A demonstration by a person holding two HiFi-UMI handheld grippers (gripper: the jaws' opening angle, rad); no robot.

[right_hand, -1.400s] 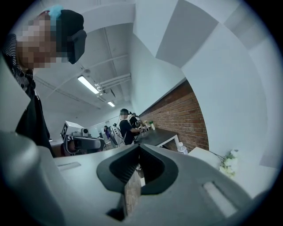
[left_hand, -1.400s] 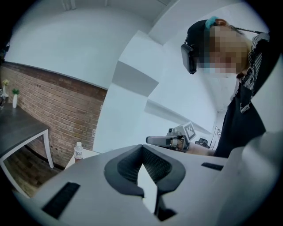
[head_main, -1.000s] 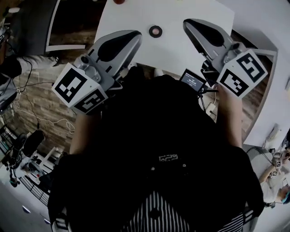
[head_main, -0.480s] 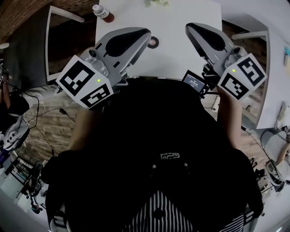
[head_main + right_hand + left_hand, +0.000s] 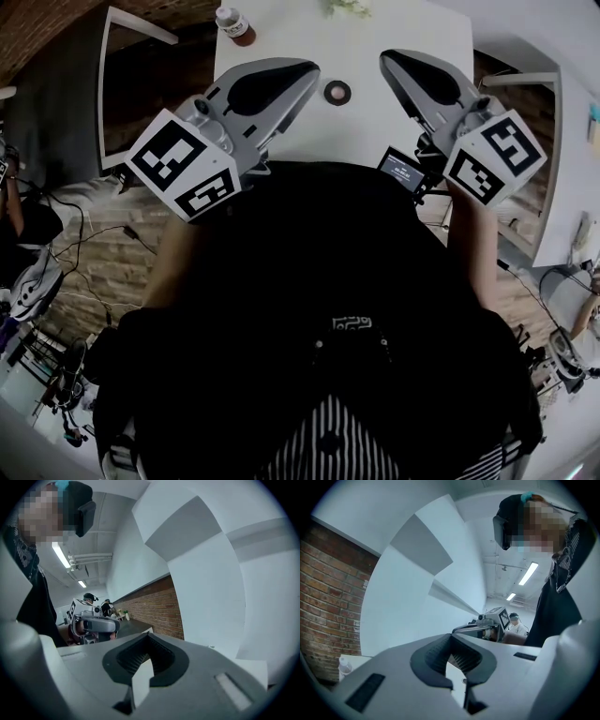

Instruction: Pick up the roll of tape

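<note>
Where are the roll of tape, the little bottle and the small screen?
roll of tape (image 5: pixel 329 92): head view, left side of ring.
little bottle (image 5: pixel 235 24): head view, its body.
small screen (image 5: pixel 402 171): head view, its lit face.

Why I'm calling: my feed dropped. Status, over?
Left gripper, right gripper shut, empty. Roll of tape flat on table between them, untouched. Nothing blocking it.

Head view looks steeply down; gripper views face each other.
</note>
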